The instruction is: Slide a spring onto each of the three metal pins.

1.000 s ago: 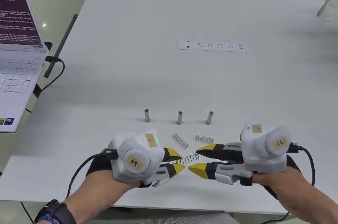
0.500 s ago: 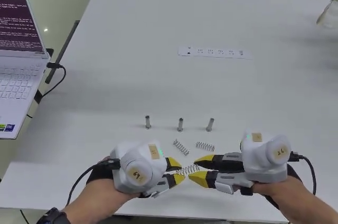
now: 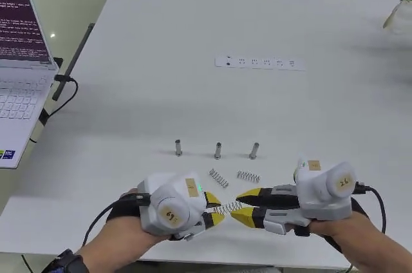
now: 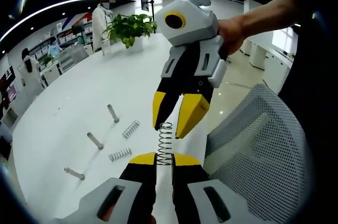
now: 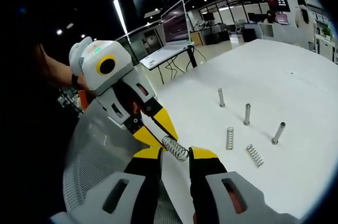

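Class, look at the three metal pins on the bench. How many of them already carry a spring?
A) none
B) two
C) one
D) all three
A: the left pin, middle pin and right pin stand bare. One loose spring and a second loose spring lie on the table, and a third spring sits in the tongs of the left gripper.

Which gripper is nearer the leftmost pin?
Left. In the head view the left gripper is just below-right of the leftmost pin; the right gripper is farther to the right.
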{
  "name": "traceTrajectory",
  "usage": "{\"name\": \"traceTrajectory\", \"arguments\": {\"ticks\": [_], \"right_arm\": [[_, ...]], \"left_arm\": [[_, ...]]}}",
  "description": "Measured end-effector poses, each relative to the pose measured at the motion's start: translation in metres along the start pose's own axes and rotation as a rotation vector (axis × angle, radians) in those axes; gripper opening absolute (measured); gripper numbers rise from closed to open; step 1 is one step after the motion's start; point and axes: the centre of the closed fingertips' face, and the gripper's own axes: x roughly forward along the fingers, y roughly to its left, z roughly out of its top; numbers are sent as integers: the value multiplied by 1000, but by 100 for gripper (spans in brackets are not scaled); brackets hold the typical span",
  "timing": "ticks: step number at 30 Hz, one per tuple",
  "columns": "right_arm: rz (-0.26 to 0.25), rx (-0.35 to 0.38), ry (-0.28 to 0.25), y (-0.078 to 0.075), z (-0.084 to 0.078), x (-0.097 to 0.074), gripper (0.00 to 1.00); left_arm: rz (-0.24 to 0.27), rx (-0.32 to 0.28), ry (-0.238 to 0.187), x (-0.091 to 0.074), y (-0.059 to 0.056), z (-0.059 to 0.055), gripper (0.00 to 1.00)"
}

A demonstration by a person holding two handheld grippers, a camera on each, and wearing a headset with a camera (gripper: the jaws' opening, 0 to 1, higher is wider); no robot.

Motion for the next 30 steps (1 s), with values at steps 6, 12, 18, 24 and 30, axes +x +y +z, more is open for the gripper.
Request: {"name": "traceTrajectory", "arguments": {"ticks": [6, 12, 18, 24, 30], "right_arm": [[1, 5, 8, 1, -4, -1, 17], [12, -3, 16, 3, -5, -1, 17], [21, -4, 16, 3, -4, 0, 14], [37, 0, 5, 6, 0, -2, 11], [50, -10, 9, 9, 4, -4, 9]], "left_arm": [[-10, 13, -14, 0, -3, 4, 2], [-17, 18, -31, -2, -6, 9, 2], [-14, 33, -21, -2, -6, 7, 2], [-14, 37, -20, -2, -5, 7, 2], [-18, 38, -17, 1, -6, 6, 2]]}}
